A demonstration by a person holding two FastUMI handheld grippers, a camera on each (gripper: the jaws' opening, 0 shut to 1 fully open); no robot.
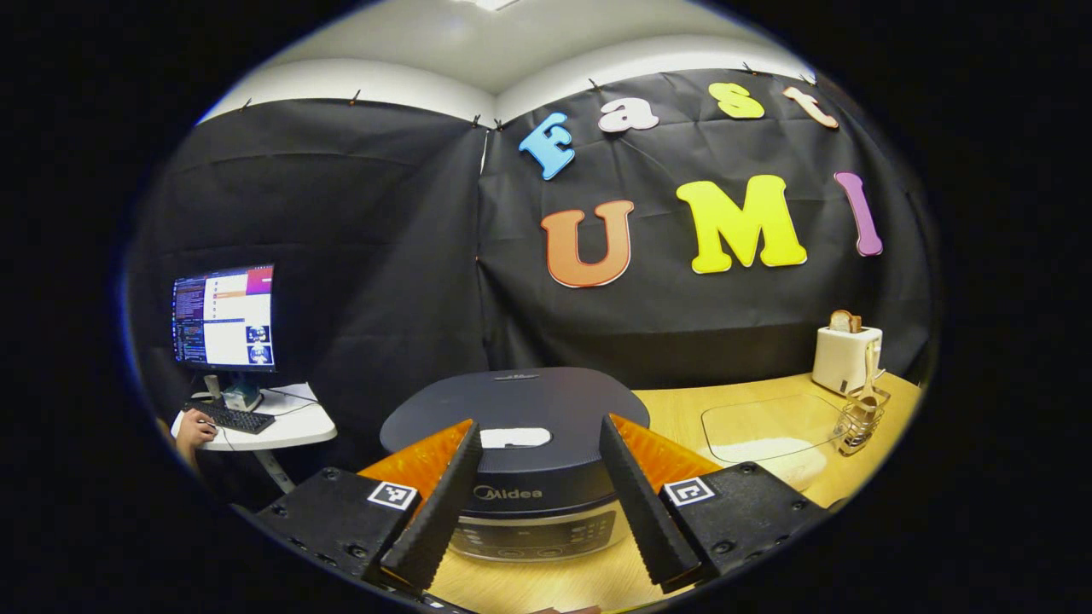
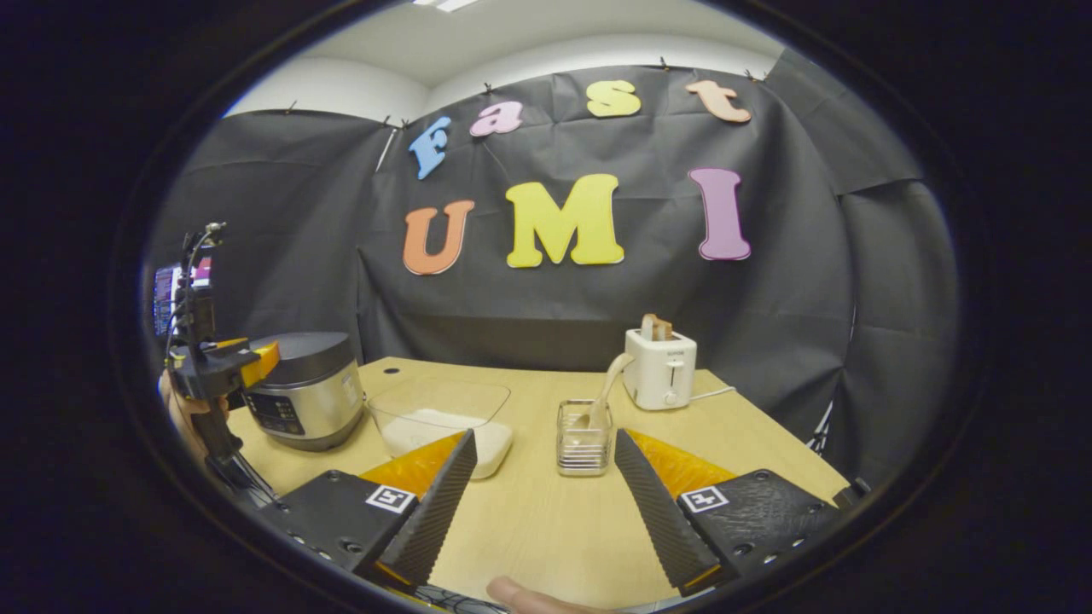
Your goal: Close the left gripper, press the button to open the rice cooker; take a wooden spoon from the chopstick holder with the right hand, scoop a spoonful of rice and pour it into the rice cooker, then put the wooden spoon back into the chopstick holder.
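The dark rice cooker (image 1: pixel 516 426) stands with its lid down right in front of my left gripper (image 1: pixel 537 563), whose fingers are open on either side of its front panel; the white lid button (image 1: pixel 514 437) lies between them. In the right gripper view the cooker (image 2: pixel 307 388) is at the left, with the left gripper (image 2: pixel 217 362) held in front of it by a hand. A clear container of white rice (image 2: pixel 444 422) sits mid-table. The wire chopstick holder (image 2: pixel 584 439) holds a wooden spoon (image 2: pixel 607 384), ahead of my open right gripper (image 2: pixel 546 558).
A white toaster (image 2: pixel 659 368) with bread stands at the back right of the wooden table (image 2: pixel 554 520). Beside the booth, a monitor (image 1: pixel 223 317) and keyboard rest on a small white table, with a person's hand there. A fingertip (image 2: pixel 520 594) shows at the bottom edge.
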